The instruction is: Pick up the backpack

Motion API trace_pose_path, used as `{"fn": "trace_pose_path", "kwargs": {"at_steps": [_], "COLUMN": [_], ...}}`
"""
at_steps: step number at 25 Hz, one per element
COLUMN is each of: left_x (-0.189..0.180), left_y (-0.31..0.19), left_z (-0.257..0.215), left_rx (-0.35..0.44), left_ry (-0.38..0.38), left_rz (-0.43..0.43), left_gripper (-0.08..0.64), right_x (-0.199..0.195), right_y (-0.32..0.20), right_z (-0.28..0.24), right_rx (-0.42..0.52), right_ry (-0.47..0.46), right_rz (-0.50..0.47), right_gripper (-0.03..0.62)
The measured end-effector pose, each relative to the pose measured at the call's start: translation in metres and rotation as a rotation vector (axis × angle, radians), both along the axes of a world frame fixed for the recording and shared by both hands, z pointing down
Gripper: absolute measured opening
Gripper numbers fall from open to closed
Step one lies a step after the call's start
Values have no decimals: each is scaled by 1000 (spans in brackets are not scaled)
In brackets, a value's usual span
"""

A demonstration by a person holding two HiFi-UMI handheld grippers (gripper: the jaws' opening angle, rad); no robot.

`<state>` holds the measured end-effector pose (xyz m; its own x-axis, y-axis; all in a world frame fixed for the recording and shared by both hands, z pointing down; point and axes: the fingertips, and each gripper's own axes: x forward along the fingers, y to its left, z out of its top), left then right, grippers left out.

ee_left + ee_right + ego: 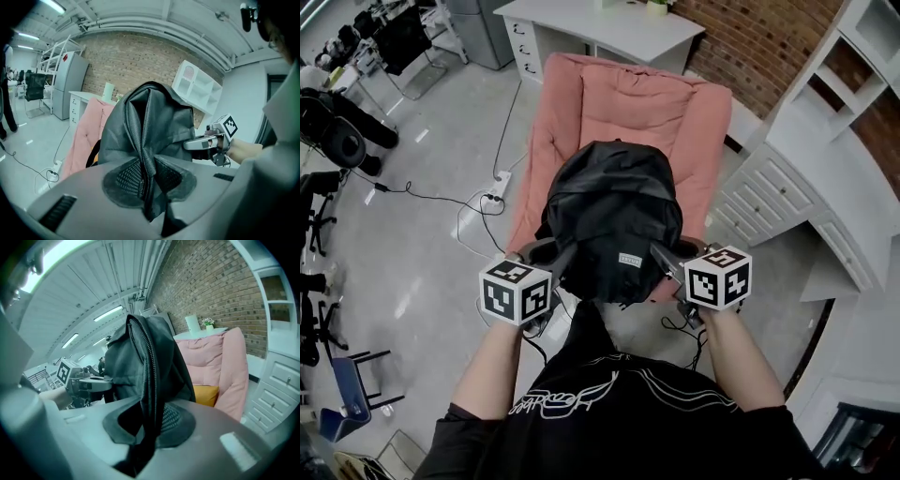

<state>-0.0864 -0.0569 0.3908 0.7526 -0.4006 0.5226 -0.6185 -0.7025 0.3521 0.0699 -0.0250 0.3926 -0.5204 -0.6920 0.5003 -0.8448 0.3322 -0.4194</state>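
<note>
A person in a black printed T-shirt (pixel 609 412) stands with both forearms out, a two-jaw tool in each hand. The left gripper (pixel 551 251) and the right gripper (pixel 667 251) each bite a side of a black nylon backpack (pixel 614 216). The left gripper view shows its jaws (pixel 145 180) drawn narrow on a fold of the bag's fabric (pixel 154 122) beside a zip seam. The right gripper view shows the same: jaws (pixel 149 425) nearly together on a dark, zip-edged fold (pixel 140 357), with no free gap on either side.

The backpack hangs between the two tools in front of the person's chest. It appears clear of the salmon-pink padded lounge chair (pixel 619 94) beyond it, where a mustard-yellow cushion (pixel 206 394) lies on the seat. A white power strip (pixel 495 194) and its cables trail across the grey floor (pixel 422 225) to the left of the chair. A white desk (pixel 600 23) and a red brick wall (pixel 759 37) close the scene.

The pick-up itself looks all but done, with the lift being the step in hand. The next move calls for both grips to hold evenly and the hands to keep level, since thin fabric pinched near a zip could slide out under the bag's weight.
</note>
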Motion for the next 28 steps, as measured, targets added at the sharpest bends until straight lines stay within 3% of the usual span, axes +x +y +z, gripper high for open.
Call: {"fn": "trace_pose_path", "kwargs": {"at_steps": [14, 28], "left_x": [7, 16], "left_y": [43, 67], "left_z": [-102, -127], "left_rx": [131, 155], "left_ry": [61, 101], "left_rz": [6, -2], "left_gripper": [60, 60], "right_x": [9, 19], "right_y": [44, 72], "right_z": [-97, -125], "right_rx": [171, 272], "right_ry": [-21, -4], "right_rz": [12, 46], "right_gripper": [49, 49]}}
